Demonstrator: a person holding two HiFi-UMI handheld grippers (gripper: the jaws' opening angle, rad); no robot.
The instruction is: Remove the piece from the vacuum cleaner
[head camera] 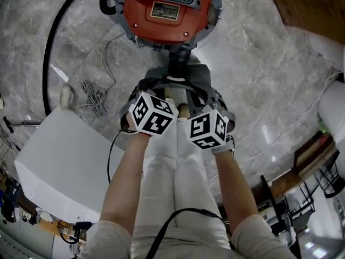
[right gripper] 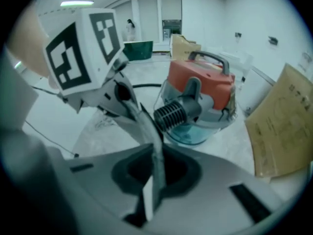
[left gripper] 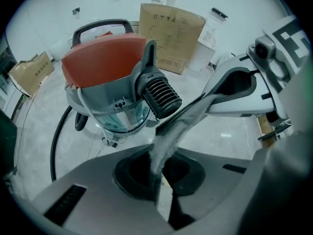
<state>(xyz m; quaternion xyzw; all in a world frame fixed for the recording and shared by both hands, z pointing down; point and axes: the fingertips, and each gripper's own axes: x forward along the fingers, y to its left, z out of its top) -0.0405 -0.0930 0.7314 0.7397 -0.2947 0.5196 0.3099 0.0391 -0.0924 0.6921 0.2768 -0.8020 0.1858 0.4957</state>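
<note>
Head view, looking straight down. Grey marble floor (head camera: 259, 74) fills most of it. A white box-shaped unit (head camera: 64, 161) sits lower left. The vacuum cleaner (head camera: 167, 15), red lid up, is at top centre with a black hose (head camera: 51, 47) curving off its left side. The left gripper view shows its clear dust bin (left gripper: 115, 116) under the red lid and a cardboard box (left gripper: 171, 35) standing behind it.

The operator's legs in white trousers (head camera: 172, 171) run down the middle, with a bare forearm on each side. Both arms reach to just below the vacuum's front, and the two marker cubes, left cube (head camera: 152, 114) and right cube (head camera: 208, 128), sit side by side, near each other.

I read the left gripper (left gripper: 157, 146) as pressed together. Its jaws show as one thin blade and I can make out nothing pinched in them. The right gripper (right gripper: 155, 146) is the same, jaws together, nothing I can make out between them. The two sets of tips converge in front of the vacuum. I can't tell if they touch each other.

The piece (left gripper: 159, 94) is the black ribbed fitting on the vacuum's front. It is still seated on the body, just beyond both sets of tips, and neither gripper has it.

A thin grey cord (head camera: 96, 99) lies bunched on the floor left of the grippers.
</note>
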